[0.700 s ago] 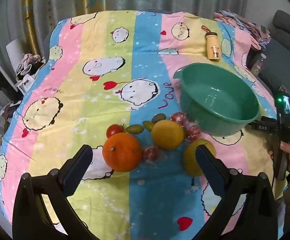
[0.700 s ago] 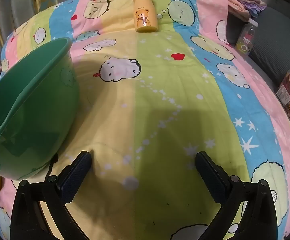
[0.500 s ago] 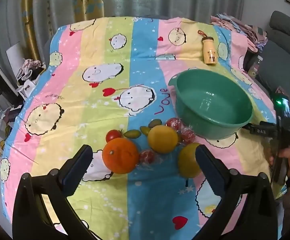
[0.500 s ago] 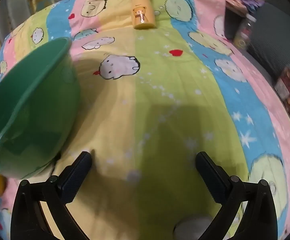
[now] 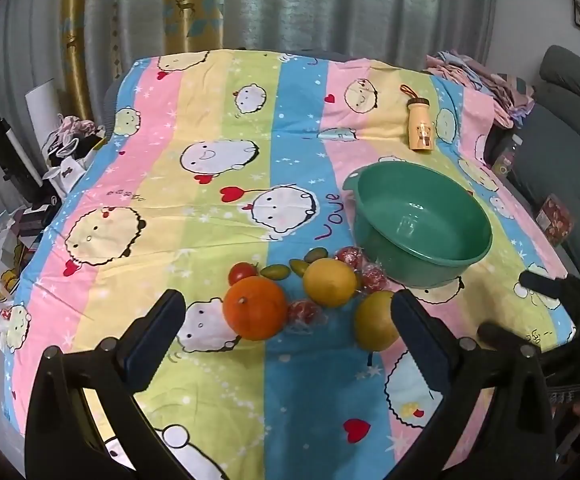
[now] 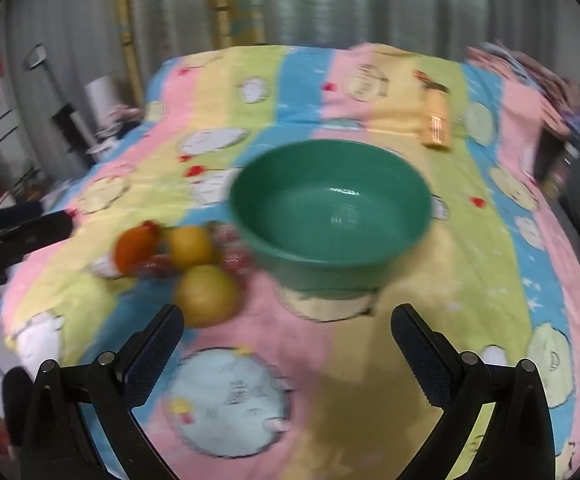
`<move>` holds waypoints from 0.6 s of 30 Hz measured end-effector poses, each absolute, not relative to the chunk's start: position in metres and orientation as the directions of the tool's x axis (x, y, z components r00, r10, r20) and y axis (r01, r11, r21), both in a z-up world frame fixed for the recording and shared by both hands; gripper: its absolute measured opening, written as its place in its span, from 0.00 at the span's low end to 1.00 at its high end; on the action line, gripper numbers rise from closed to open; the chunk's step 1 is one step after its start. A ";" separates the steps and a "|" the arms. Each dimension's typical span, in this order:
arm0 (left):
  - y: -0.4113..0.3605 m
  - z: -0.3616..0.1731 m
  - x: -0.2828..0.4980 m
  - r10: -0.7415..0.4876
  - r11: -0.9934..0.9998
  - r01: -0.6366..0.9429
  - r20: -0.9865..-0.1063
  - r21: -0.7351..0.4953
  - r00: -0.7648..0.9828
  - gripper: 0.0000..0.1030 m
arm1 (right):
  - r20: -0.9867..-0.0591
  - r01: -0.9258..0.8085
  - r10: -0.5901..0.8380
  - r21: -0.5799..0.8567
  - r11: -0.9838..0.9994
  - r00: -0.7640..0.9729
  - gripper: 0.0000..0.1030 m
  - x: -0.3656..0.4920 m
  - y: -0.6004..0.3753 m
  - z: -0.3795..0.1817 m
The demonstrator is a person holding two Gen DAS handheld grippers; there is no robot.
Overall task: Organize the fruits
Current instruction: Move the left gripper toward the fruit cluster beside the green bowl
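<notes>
The work looks to be at its very beginning: no fruit is in the green basin yet, and all the fruit lies in one small group on the striped bed cover, just beside the basin on its left side. In this group are an orange, a yellow fruit behind it, a yellow-green fruit nearest to the basin's front, a small tomato, some small green fruits and a few red pieces in clear wrappers. The left gripper is wide open with nothing between its fingers; it hangs above the cover, pointing down at a slant, and the orange and the yellow-green fruit appear between its two fingers. The right gripper is also wide open and empty, tilted down toward the basin, and its picture is blurred. I judge that the next move is to lower one gripper over a single fruit, probably the orange or the yellow-green one, close on it gently, and carry it to the basin. The fruits touch each other, so a neighbour may roll away.
</notes>
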State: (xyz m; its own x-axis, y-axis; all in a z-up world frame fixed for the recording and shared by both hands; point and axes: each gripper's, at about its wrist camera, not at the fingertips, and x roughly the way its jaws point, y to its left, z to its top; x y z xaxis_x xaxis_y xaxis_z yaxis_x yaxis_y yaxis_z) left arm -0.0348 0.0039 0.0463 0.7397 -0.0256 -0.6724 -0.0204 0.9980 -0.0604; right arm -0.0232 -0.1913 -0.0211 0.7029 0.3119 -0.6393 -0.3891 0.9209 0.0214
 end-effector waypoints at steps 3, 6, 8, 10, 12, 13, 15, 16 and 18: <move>0.010 0.047 -0.040 -0.030 0.997 -0.028 -0.671 -0.075 0.741 1.00 | -0.626 -0.422 0.359 0.054 0.905 0.692 1.00 -0.033 -0.176 -0.015; 0.012 0.048 -0.045 -0.029 0.997 -0.028 -0.668 -0.074 0.743 1.00 | -0.605 -0.430 0.375 0.059 0.901 0.702 1.00 -0.041 -0.165 -0.010; 0.013 0.049 -0.048 -0.029 0.997 -0.027 -0.663 -0.075 0.748 1.00 | -0.591 -0.441 0.379 0.044 0.896 0.712 1.00 -0.048 -0.162 -0.009; 0.014 0.051 -0.050 -0.034 0.997 -0.023 -0.657 -0.077 0.753 1.00 | -0.582 -0.441 0.371 0.024 0.897 0.723 1.00 -0.052 -0.158 -0.005; 0.015 0.052 -0.052 -0.038 0.996 -0.021 -0.655 -0.082 0.755 1.00 | -0.570 -0.443 0.373 0.017 0.896 0.732 1.00 -0.054 -0.156 -0.002; 0.016 0.052 -0.052 -0.041 0.996 -0.020 -0.653 -0.085 0.756 1.00 | -0.563 -0.447 0.379 0.018 0.894 0.734 1.00 -0.056 -0.155 0.001; 0.016 0.053 -0.054 -0.040 0.996 -0.020 -0.647 -0.085 0.762 1.00 | -0.557 -0.450 0.382 0.017 0.893 0.737 1.00 -0.058 -0.153 0.002; 0.015 0.053 -0.054 -0.039 0.996 -0.018 -0.645 -0.082 0.763 1.00 | -0.552 -0.451 0.383 0.013 0.892 0.741 1.00 -0.059 -0.152 0.003; 0.014 0.053 -0.054 -0.036 0.997 -0.014 -0.647 -0.073 0.762 1.00 | -0.545 -0.453 0.380 0.000 0.892 0.748 1.00 -0.061 -0.150 0.004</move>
